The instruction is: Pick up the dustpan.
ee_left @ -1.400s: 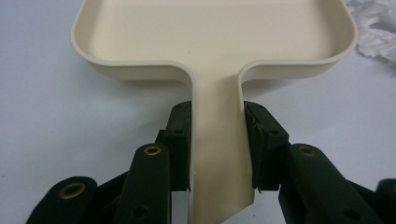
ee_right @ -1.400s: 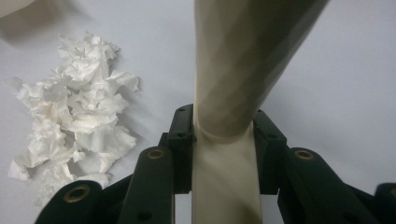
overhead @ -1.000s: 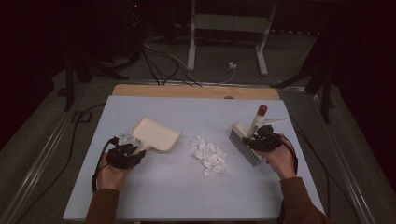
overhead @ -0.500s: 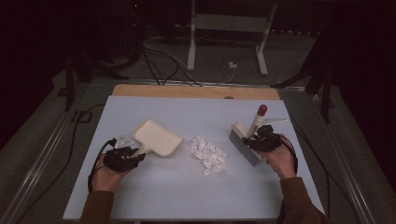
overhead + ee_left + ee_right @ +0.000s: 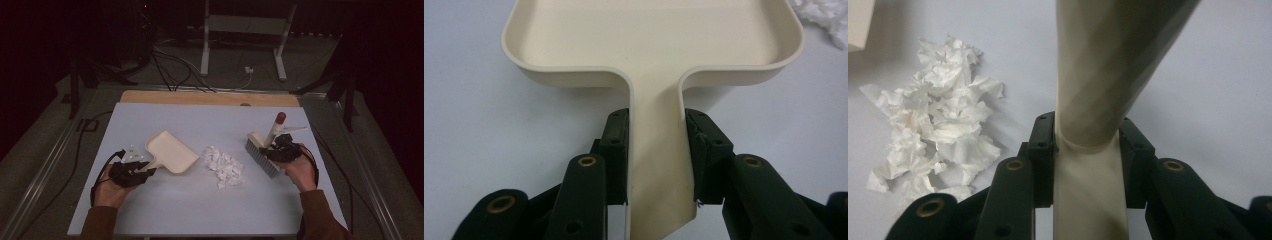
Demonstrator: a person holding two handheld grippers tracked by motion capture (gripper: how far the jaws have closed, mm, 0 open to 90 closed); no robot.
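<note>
Dustpan (image 5: 170, 152), cream plastic, on the left half of the worktop (image 5: 175, 215). Long axis running from near-left handle to far-right tray; open mouth turned right, toward the paper scraps (image 5: 224, 166). Handle clamped on both sides between the jaws of the left hand-held gripper (image 5: 131, 170); same grasp seen close in the left gripper view (image 5: 656, 155), jaws pressed flat to the narrow handle, tray (image 5: 654, 35) spreading out beyond them.

Brush (image 5: 265, 147), cream body with grey bristles, on the right half of the worktop. Handle tilted up and away toward the far right, ending in a red tip (image 5: 281, 117); bristle block angled from far-left to near-right, facing the scraps. Handle gripped by the right hand-held gripper (image 5: 282, 150); in the right gripper view (image 5: 1088, 150) jaws closed against both sides of the round shaft (image 5: 1108, 65).

Paper scraps, white, crumpled, in a loose heap between dustpan and brush, apart from both; seen also left of the jaws in the right gripper view (image 5: 940, 125).

Worktop: pale blue-grey sheet, wooden strip (image 5: 210, 97) along the far edge.

Room: dark; grey floor, black cables (image 5: 170, 70), metal stand legs (image 5: 240, 45) beyond the worktop.
</note>
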